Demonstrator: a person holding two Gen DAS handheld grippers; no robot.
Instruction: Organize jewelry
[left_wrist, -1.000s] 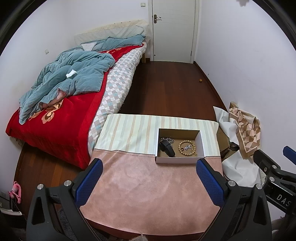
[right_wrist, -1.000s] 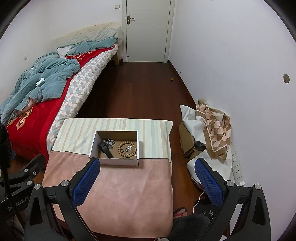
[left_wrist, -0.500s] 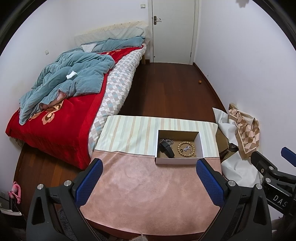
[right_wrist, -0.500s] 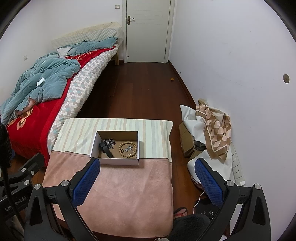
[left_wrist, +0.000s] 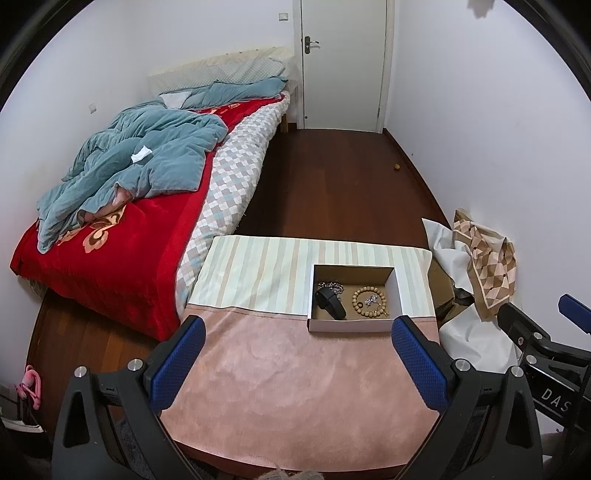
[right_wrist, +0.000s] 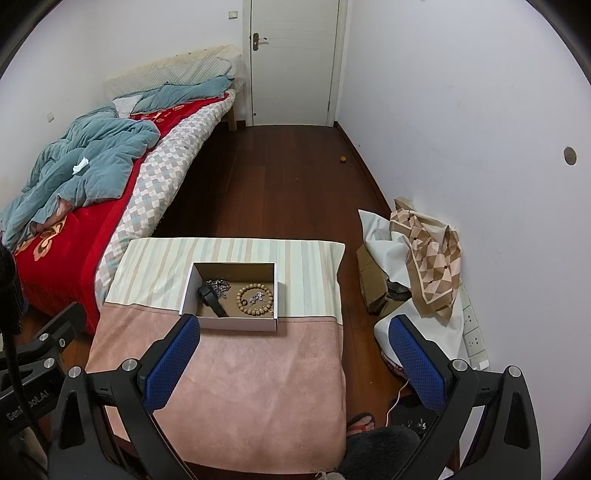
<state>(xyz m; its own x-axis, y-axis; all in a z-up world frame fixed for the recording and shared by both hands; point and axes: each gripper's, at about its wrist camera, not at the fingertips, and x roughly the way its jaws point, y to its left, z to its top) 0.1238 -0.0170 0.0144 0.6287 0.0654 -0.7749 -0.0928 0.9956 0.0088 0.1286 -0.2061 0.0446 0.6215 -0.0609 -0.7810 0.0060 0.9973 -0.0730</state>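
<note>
Jewelry sits gathered in the open cardboard box (left_wrist: 354, 325), so we read the scene from our grippers outward to it. Our left gripper (left_wrist: 293, 360) hangs spread wide over the pink half of the tabletop (left_wrist: 280, 376), holding nothing, its blue pads short of the box's near wall. Our right gripper (right_wrist: 293, 360) is likewise spread and empty, its left pad close to the box's near-left corner.

Inside the box, the black band (right_wrist: 211, 300) lies at the left, partly over a silver chain (right_wrist: 218, 285) bunched toward the far-left corner. To the right of the band lies the wooden bead bracelet (right_wrist: 255, 300) in a ring, with a small silver piece (right_wrist: 255, 297) inside that ring. No jewelry shows on the tabletop outside the box.

This fits two readings: the pieces are collected and the job is near its close, or they are waiting to be lifted out and sorted. We cannot tell which.

If we do go into the box, we judge the care lies here:
- come down from above, clear of the box walls, since the light cardboard could slide on the cloth;
- pinch the bead bracelet on one side of its ring, away from the silver piece;
- expect the chain to drag under the band, so steady the box with the other gripper.
</note>
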